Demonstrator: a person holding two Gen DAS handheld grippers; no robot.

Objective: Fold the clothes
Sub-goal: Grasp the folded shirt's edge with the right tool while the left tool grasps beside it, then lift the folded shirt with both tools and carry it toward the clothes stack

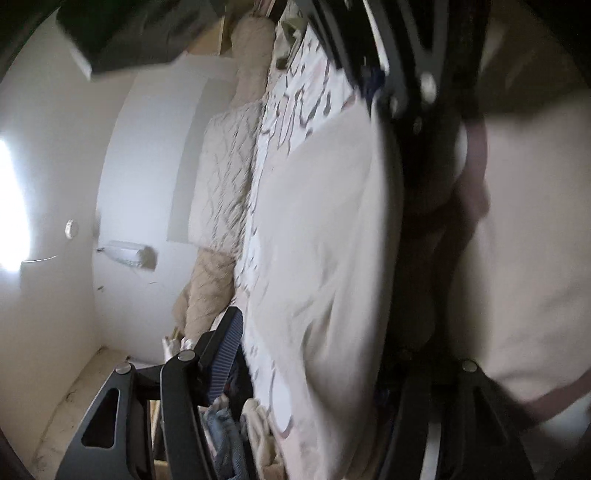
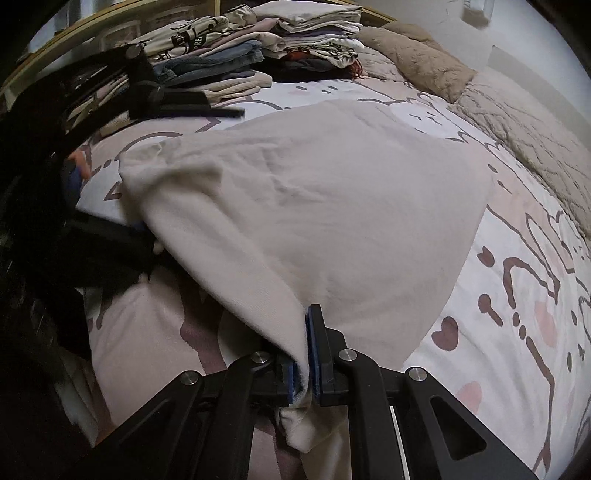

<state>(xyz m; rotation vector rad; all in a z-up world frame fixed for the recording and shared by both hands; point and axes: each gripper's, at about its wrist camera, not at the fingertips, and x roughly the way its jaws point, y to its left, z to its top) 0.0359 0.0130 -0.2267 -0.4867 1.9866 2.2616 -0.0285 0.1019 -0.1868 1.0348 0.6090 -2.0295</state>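
A cream garment (image 2: 325, 206) lies spread on the patterned bed sheet (image 2: 517, 295). My right gripper (image 2: 306, 354) is shut on its near corner, and the cloth hangs down between the blue pads. My left gripper (image 2: 192, 173) comes in from the left, rolled on its side, with its jaws apart. One of its fingers (image 2: 207, 109) hovers over the sheet and the other lies at the garment's left edge. In the left wrist view the garment (image 1: 325, 240) fills the space between my left gripper's (image 1: 321, 325) fingers; the right finger is dark and blurred. My right gripper (image 1: 388, 81) shows at the top.
Two stacks of folded clothes (image 2: 229, 55) (image 2: 317, 33) stand at the far side of the bed. A beige fuzzy blanket (image 2: 417, 59) and a quilted cover (image 2: 535, 129) lie along the right side. White wall (image 1: 129, 166) is behind the bed.
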